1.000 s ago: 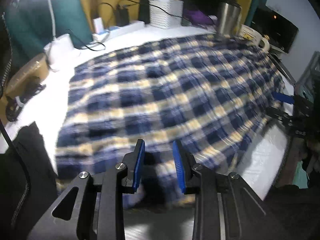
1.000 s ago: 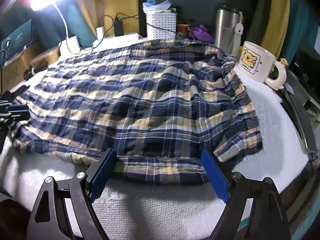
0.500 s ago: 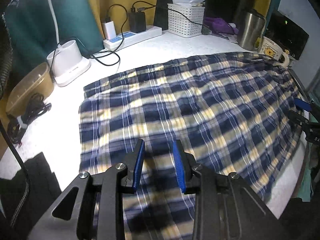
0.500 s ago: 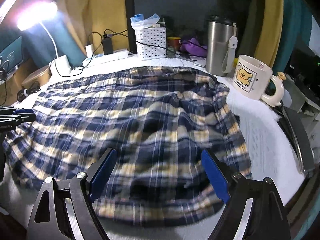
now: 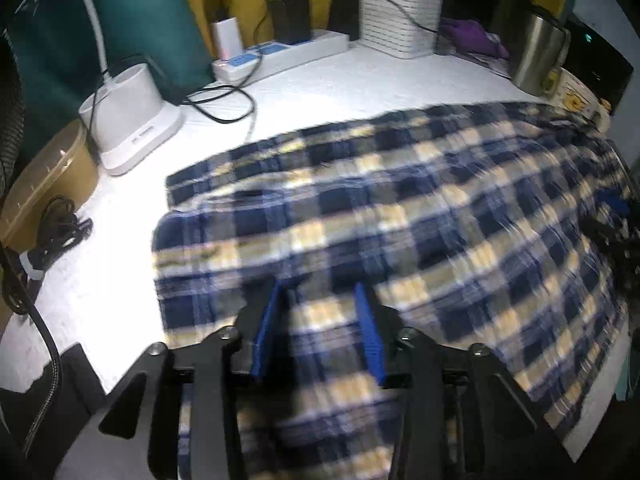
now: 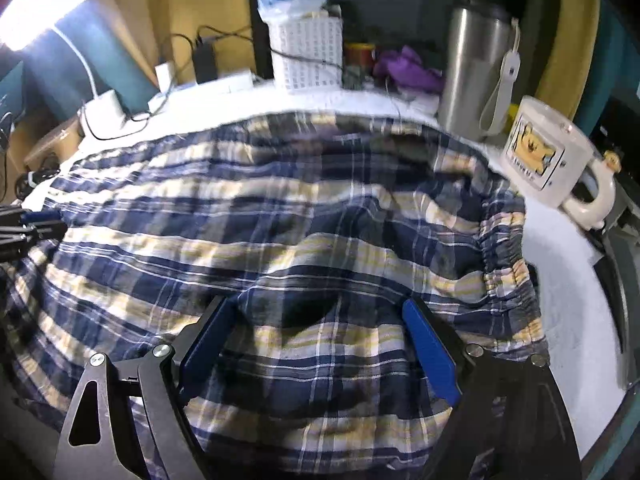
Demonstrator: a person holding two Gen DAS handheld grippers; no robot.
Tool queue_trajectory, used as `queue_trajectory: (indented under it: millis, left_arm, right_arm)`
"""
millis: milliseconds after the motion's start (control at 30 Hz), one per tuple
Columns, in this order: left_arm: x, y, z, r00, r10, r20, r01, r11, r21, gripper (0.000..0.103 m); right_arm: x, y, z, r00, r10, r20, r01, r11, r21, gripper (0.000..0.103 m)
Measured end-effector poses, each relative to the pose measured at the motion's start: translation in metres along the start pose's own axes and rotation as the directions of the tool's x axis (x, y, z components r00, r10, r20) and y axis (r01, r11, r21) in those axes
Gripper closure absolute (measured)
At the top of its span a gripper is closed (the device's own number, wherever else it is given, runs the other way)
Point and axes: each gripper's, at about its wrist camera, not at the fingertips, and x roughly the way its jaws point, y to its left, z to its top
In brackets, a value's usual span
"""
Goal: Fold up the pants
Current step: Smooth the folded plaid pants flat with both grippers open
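The pants [image 5: 400, 216] are blue, navy and yellow plaid and lie spread over a white table; they fill the right wrist view [image 6: 280, 240], with the gathered elastic waistband [image 6: 504, 248] at the right. My left gripper [image 5: 320, 328] hovers over the leg end, jaws parted a little, nothing between them. My right gripper [image 6: 316, 344] is wide open above the waist end, empty. The left gripper's tip shows at the left edge of the right wrist view [image 6: 40, 220]. The right gripper shows dimly at the right edge of the left wrist view [image 5: 616, 216].
At the back stand a white basket [image 6: 308, 56], a steel tumbler [image 6: 476, 76], a bear mug [image 6: 548, 160], a power strip [image 5: 280, 56] with chargers and cables, and a white lamp base [image 5: 128, 116]. A tan box [image 5: 44, 184] and a coiled cable [image 5: 56, 236] lie at the left.
Both grippers have moved forward over the pants toward the far side of the table. The cloth now lies under both grippers. The jaw openings look unchanged.
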Motion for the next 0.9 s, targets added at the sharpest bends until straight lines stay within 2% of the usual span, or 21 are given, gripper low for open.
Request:
queue_trajectory:
  millis: [333,467,567,900]
  left_arm:
    - [0.017,0.023,0.028,1.000,0.023,0.020,-0.023,1.000,-0.021,0.054]
    - [0.019,0.035,0.032,0.999,0.030,0.021,-0.028,0.997,-0.067,0.054]
    - [0.012,0.041,0.030,0.998,0.062,0.028,-0.059,0.993,-0.098,0.054]
    - [-0.027,0.037,0.005,0.996,0.045,0.071,-0.037,0.992,-0.119,0.054]
  right_arm:
    - [0.004,0.001,0.003,1.000,-0.004,0.003,0.004,1.000,-0.005,0.015]
    - [0.003,0.000,0.002,1.000,-0.003,0.004,0.003,1.000,-0.002,0.015]
    - [0.004,0.001,0.003,1.000,-0.004,0.004,0.004,1.000,0.001,0.015]
    - [-0.015,-0.003,-0.008,0.999,-0.017,0.027,0.016,0.999,0.041,0.015]
